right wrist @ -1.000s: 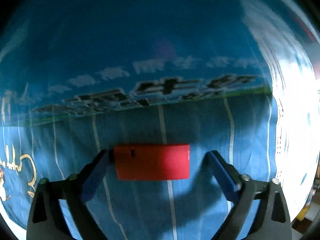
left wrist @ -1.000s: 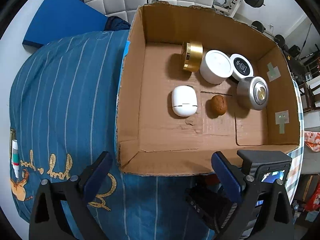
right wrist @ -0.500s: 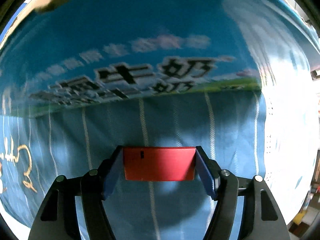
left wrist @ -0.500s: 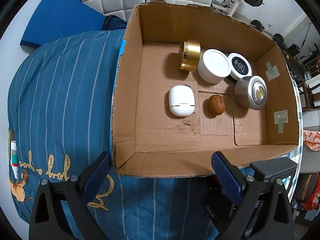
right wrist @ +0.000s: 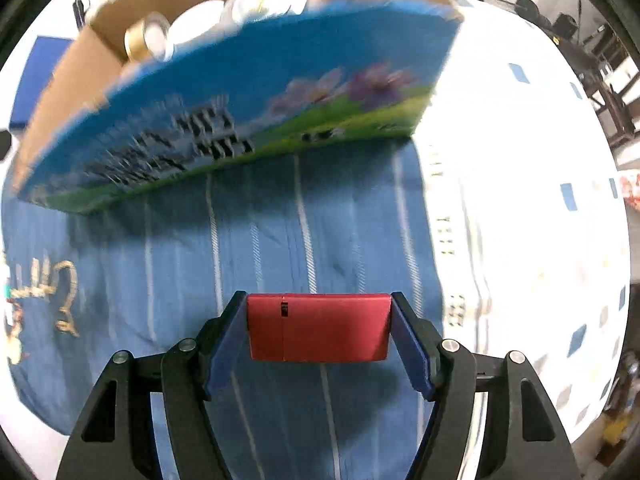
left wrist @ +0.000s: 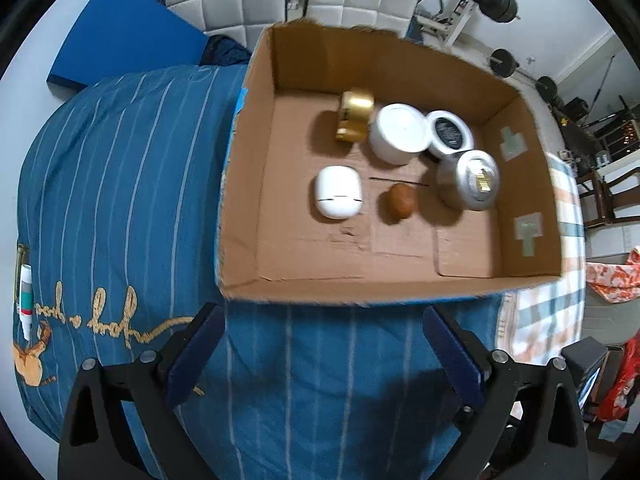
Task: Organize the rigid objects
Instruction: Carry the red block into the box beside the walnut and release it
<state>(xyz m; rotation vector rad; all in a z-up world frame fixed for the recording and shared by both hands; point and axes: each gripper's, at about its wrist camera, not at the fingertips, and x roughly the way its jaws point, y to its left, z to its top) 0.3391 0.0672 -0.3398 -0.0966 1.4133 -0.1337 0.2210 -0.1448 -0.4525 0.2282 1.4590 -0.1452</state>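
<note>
My right gripper (right wrist: 319,326) is shut on a red rectangular box (right wrist: 318,328), held above the blue striped blanket (right wrist: 280,240) in front of the cardboard box's printed blue outer wall (right wrist: 240,120). My left gripper (left wrist: 322,344) is open and empty, above the blanket just before the open cardboard box (left wrist: 400,288). Inside the box lie a white case (left wrist: 337,191), a brown egg-shaped object (left wrist: 401,201), a gold jar (left wrist: 355,119), a white jar (left wrist: 398,133), a black-topped jar (left wrist: 450,133) and a silver tin (left wrist: 469,179).
A marker pen (left wrist: 24,298) lies on the blanket at the far left. A blue board (left wrist: 120,40) sits behind the bed. A checked cloth (left wrist: 536,320) lies right of the box. Gym weights and chairs stand at the back right.
My right gripper closed on the red box and lifted it away from the blanket, so the cardboard box's top now shows. The left gripper has drawn back a little from the box.
</note>
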